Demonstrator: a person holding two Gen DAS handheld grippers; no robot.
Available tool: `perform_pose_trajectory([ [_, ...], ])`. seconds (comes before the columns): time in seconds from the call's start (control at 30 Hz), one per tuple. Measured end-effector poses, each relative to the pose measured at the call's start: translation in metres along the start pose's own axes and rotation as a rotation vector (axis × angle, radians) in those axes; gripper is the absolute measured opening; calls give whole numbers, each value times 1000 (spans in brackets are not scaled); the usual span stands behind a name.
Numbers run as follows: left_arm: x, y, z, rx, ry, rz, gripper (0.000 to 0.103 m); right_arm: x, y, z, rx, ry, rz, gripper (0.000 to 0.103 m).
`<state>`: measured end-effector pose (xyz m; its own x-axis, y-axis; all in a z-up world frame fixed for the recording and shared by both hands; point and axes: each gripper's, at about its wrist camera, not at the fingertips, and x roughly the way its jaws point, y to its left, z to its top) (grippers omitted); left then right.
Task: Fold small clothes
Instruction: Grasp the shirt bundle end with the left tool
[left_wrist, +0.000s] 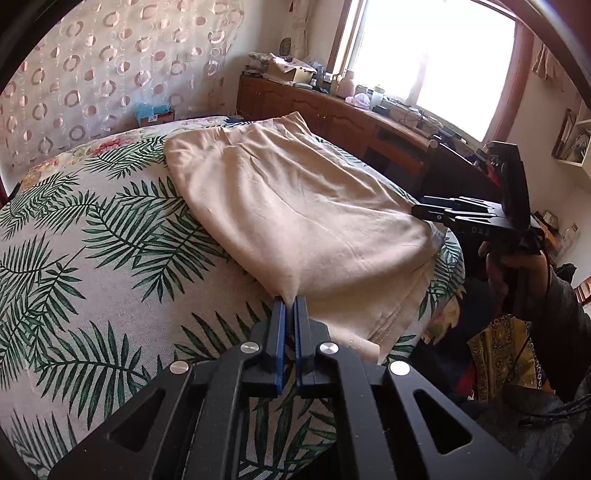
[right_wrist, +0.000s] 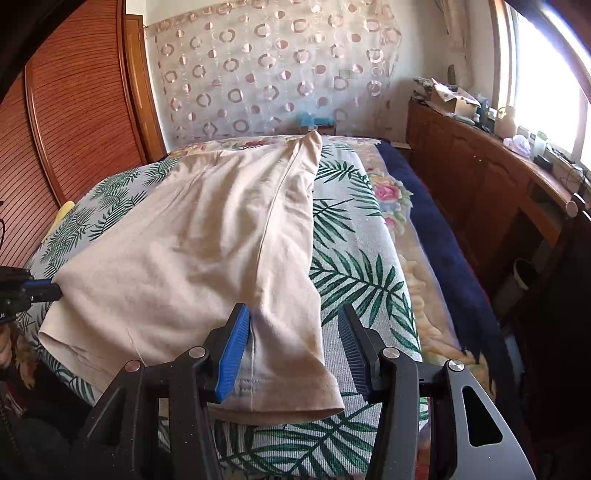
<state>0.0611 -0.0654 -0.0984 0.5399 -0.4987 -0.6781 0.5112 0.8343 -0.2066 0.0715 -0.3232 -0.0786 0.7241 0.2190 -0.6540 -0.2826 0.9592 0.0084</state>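
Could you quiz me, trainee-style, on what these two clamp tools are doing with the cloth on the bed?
1. True or false: the left gripper has its jaws shut on the beige garment.
2. The right gripper has its jaws: A open, B shut, C hidden?
3. What print covers the bedspread under the garment?

Key: 1 true. 2 A; a hemmed corner of the garment lies between them, unpinched. 3 green palm-like leaves.
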Motion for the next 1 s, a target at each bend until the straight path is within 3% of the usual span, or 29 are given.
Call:
perform_pose_trajectory([
  [0.4,12,9,-3,-48,35,3,6,5,-6,-7,37,67,78,53],
  [0.43,15,11,-3,-60,48,-6,15,4,-7,-7,38,70,85,54],
  [0.47,18,12,-3,-67,62,-11,32,4,-6,-7,40,73,90,54],
  [0.53,20,12,-4,-70,61,-9,41,3,-3,-8,36,76,111,54],
  [0.7,23,9,-6,-64,58,-10,42,4,9,-9,-12,80,97,53],
  [0.87,21,10,-7,-79,42,-17,42,9,14,-8,-43,79,111,41],
  [0.93,21,11,-8,-80,38,-42,40,11,16,-8,-48,78,122,26],
  [1.0,22,11,-9,-85,50,-74,21,12,18,-8,-57,77,140,16],
])
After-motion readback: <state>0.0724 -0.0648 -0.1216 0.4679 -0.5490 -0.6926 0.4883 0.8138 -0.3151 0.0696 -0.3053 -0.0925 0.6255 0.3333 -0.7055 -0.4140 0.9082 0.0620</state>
